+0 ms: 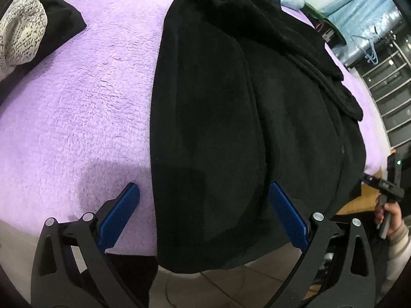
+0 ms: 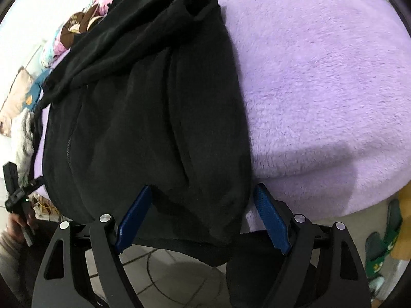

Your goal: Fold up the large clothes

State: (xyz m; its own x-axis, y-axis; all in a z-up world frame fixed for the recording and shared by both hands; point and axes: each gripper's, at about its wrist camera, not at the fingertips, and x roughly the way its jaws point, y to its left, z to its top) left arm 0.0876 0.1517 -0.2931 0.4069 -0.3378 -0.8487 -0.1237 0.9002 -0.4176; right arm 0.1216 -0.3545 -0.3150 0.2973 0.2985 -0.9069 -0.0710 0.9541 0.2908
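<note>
A large black fleece garment [image 1: 231,128] lies lengthwise on a purple plush blanket [image 1: 77,115], its near end hanging over the bed's edge. It also shows in the right wrist view [image 2: 154,128], with a zipper on its left part. My left gripper [image 1: 203,192] is open, its blue pads either side of the garment's near left edge. My right gripper [image 2: 203,192] is open, its pads straddling the garment's near right corner. Neither pad set closes on the fabric.
A black cloth with a white patterned piece [image 1: 23,30] lies far left on the blanket [image 2: 321,89]. Patterned pillows [image 2: 77,25] sit at the far end. Tiled floor [image 2: 167,269] lies below the bed edge, green slippers [image 2: 382,243] at right. A metal rack [image 1: 385,82] stands right.
</note>
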